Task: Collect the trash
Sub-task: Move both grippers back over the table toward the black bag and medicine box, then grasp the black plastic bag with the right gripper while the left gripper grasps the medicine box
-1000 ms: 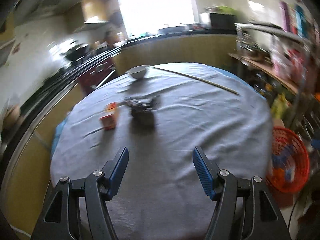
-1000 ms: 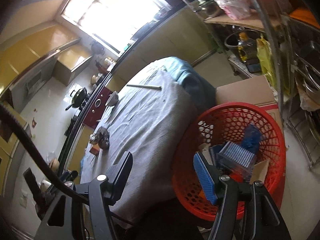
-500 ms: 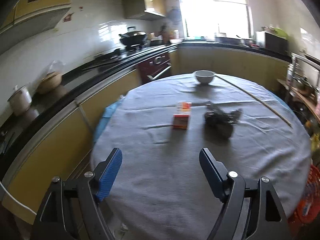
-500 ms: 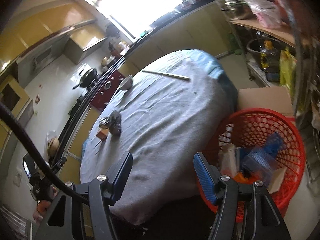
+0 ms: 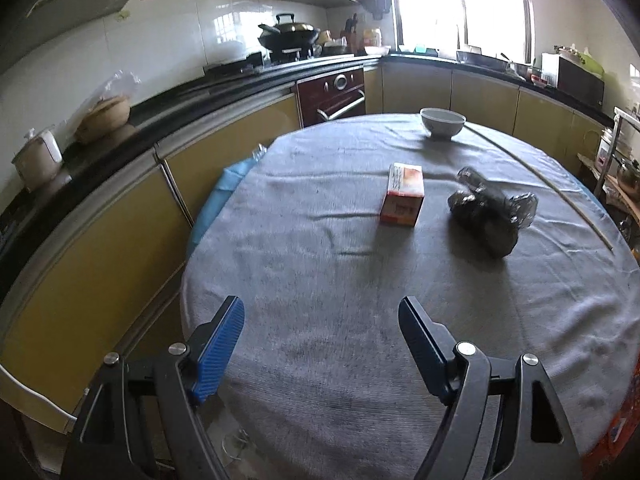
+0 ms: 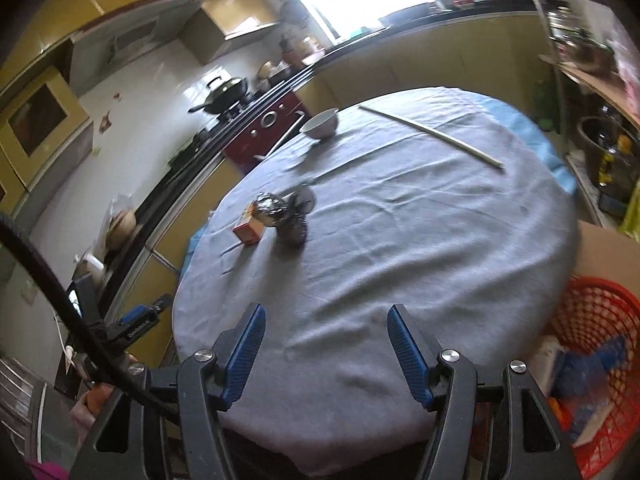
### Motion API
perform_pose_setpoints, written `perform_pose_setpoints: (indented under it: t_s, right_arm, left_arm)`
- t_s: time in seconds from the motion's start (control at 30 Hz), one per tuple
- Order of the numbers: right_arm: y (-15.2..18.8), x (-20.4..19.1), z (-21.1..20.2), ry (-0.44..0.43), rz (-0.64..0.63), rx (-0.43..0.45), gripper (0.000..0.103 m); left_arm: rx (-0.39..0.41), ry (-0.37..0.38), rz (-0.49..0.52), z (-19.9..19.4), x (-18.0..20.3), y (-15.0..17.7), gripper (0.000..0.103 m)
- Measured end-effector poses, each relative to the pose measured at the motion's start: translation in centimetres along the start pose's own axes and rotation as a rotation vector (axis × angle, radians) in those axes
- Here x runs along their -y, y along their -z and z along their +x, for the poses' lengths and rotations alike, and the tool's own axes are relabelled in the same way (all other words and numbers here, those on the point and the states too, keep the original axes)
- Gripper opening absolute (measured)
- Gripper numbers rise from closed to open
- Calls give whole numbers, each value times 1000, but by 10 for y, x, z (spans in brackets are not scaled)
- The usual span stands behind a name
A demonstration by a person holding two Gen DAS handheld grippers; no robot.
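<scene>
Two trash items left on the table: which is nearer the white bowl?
The orange-and-white carton, lying flat; the crumpled dark plastic bag sits farther from the white bowl.

White bowl (image 5: 442, 122) beside long stick (image 5: 540, 176)

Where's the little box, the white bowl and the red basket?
box (image 5: 402, 194): left wrist view, on its top face.
bowl (image 5: 442, 123): left wrist view, on its outer side.
basket (image 6: 596, 312): right wrist view, on its mesh wall.
</scene>
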State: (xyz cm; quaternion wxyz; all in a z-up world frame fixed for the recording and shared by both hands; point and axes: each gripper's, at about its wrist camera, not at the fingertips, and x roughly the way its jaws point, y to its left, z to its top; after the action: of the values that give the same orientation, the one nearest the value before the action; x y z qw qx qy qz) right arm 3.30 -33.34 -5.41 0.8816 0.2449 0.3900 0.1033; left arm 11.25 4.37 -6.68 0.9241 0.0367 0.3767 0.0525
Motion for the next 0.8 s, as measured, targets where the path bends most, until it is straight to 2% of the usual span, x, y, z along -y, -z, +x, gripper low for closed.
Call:
perform_pose_setpoints:
  t_s: [0.33,0.6,0.8]
  right_arm:
    - [-42,-46,72,-3,-78,-65,67]
    - [-77,-88,139,5,-184,-97,67]
    - [-108,-86,195,46,-129,-87,67]
  left_arm:
    - [-44,-10,-39,40,-34,2,80]
    - [-40,-68,-27,58,-62,1,80]
    - [-43,-71,-12,67,-73,-9,80]
